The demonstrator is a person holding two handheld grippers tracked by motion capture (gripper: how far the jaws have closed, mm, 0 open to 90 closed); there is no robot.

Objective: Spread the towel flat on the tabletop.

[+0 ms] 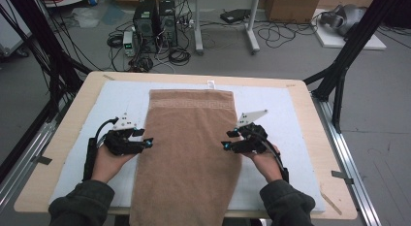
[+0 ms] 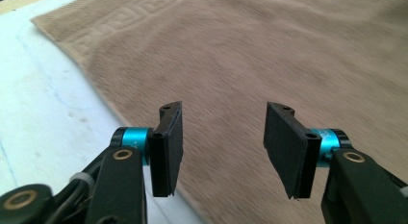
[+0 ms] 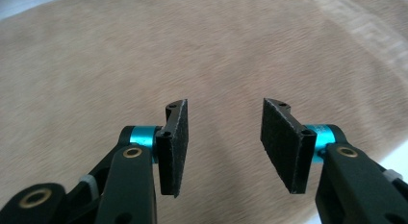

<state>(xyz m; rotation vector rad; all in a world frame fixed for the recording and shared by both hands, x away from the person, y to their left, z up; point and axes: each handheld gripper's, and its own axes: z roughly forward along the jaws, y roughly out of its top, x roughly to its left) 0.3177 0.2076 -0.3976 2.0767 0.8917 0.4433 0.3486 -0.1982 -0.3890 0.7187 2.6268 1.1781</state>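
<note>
Table point(image 1: 310, 138): light wooden top with a white mat point(image 1: 111, 104) laid over most of it.
Towel point(image 1: 189, 153): brown, spread flat lengthwise down the middle of the mat; its patterned border lies at the far end and its near end hangs over the table's front edge.
Left arm: dark sleeve comes in from the bottom left, the forearm angled up and inward, the hand point(image 1: 107, 163) cupped under its tool.
Right arm: mirrors it from the bottom right, the hand point(image 1: 265, 163) gripping from below.
Left gripper point(image 1: 149, 142): level with the towel's left edge, pointing inward; jaws apart, nothing between them, brown cloth beneath.
Right gripper point(image 1: 226, 140): at the towel's right edge, pointing inward; jaws apart, nothing between them, above the cloth.
</note>
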